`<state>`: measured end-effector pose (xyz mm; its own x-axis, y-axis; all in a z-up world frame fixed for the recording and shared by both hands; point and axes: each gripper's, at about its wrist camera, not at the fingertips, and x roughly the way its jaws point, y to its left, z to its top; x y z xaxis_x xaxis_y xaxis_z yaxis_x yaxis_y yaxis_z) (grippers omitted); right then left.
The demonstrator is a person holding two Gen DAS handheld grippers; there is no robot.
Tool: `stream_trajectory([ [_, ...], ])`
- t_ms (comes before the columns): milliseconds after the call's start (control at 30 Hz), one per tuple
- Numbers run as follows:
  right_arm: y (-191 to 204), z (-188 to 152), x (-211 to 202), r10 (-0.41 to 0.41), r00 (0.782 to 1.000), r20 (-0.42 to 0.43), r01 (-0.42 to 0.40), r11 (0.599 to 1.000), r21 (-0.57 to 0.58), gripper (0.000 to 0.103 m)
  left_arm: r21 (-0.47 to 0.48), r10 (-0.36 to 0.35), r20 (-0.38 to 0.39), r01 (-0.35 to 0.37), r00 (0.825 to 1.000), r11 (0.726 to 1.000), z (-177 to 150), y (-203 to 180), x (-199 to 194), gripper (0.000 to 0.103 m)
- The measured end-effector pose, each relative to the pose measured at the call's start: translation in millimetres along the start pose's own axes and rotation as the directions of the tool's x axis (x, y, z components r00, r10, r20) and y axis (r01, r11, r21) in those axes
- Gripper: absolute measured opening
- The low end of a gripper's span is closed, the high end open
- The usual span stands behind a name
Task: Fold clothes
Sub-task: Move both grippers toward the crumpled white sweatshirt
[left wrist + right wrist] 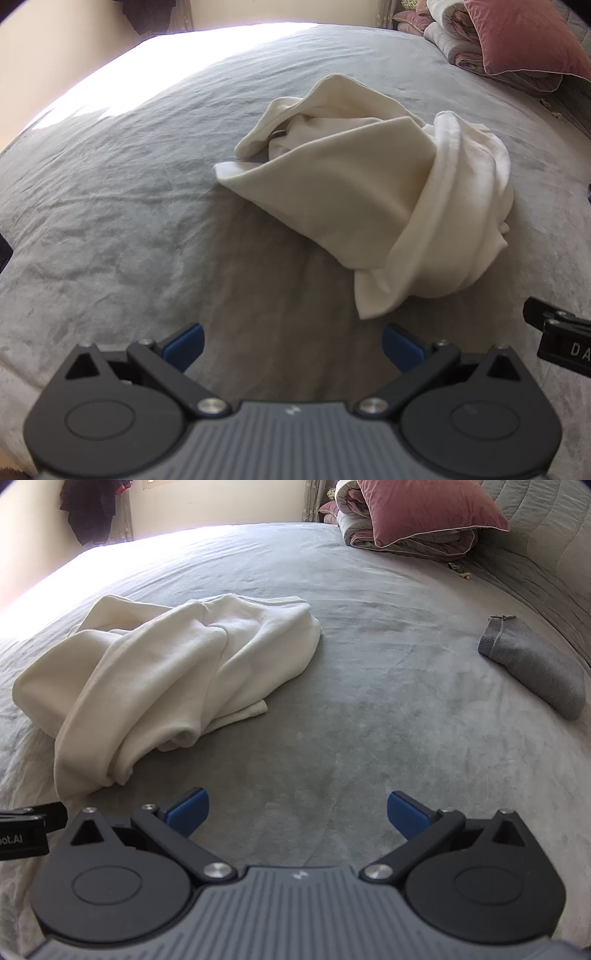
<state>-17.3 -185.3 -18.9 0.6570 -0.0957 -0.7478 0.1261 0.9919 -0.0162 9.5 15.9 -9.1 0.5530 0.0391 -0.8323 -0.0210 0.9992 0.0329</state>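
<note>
Cream garment [373,192] is lying crumpled in a heap on the grey bedspread [110,221], bunched and rolled over itself, not flattened, one loose corner trailing toward my side; in the right wrist view the same heap [166,679] is sitting to the left of centre. I'm holding my left gripper [291,347] just short of the garment's near corner, above bare bedspread, jaws spread wide, blue pads [184,345] well apart, nothing between them, not touching the cloth. I'm holding my right gripper [297,814] to the right of the heap, also released, pads [408,814] spread wide with only bedspread [369,701] showing between them, not touching anything. Each gripper is showing at the edge of the other's view, so they're side by side, near each other. A grey sock [532,664] is lying flat further right, well apart from the garment, near the quilted grey edge of the bed. At the far end a dusty-pink pillow [424,513] is resting on a folded quilt [369,531]. Dark clothing [92,509] is hanging by the bright wall at far left. Strong light is washing out the far left edge of the bed.
</note>
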Motion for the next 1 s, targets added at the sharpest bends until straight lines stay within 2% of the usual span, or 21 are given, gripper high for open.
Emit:
stream_trajectory([
  [233,0.0,-0.2,3.1,-0.019,1.000,-0.008,0.019,1.000,-0.002,0.103,0.000,-0.011,-0.073,0.011,0.997,1.000,1.5,0.3,8.9,0.103],
  [433,-2.7,-1.8,14.9,-0.017,0.997,-0.076,0.017,1.000,0.004,0.103,-0.001,0.012,-0.068,-0.012,0.998,1.000,2.2,1.1,11.5,0.103],
  [600,-4.6,-5.1,22.1,0.011,0.995,-0.094,-0.010,1.000,0.014,0.103,0.013,0.002,-0.027,-0.002,1.000,1.000,2.2,3.2,13.6,0.103],
  [733,-7.3,-7.0,29.9,0.024,0.993,-0.113,-0.021,0.999,0.025,0.103,0.026,-0.001,-0.036,0.002,0.999,1.000,-1.8,5.5,24.2,0.103],
  [900,-7.6,-9.9,33.7,0.032,0.994,-0.107,-0.031,0.999,0.014,0.103,0.011,-0.036,-0.010,0.037,0.999,0.999,-7.6,12.2,26.9,0.103],
  [1000,-4.7,-12.0,33.9,0.023,0.995,-0.098,-0.023,1.000,-0.002,0.103,0.026,-0.030,-0.012,0.030,0.999,0.999,-8.0,9.8,28.0,0.103],
])
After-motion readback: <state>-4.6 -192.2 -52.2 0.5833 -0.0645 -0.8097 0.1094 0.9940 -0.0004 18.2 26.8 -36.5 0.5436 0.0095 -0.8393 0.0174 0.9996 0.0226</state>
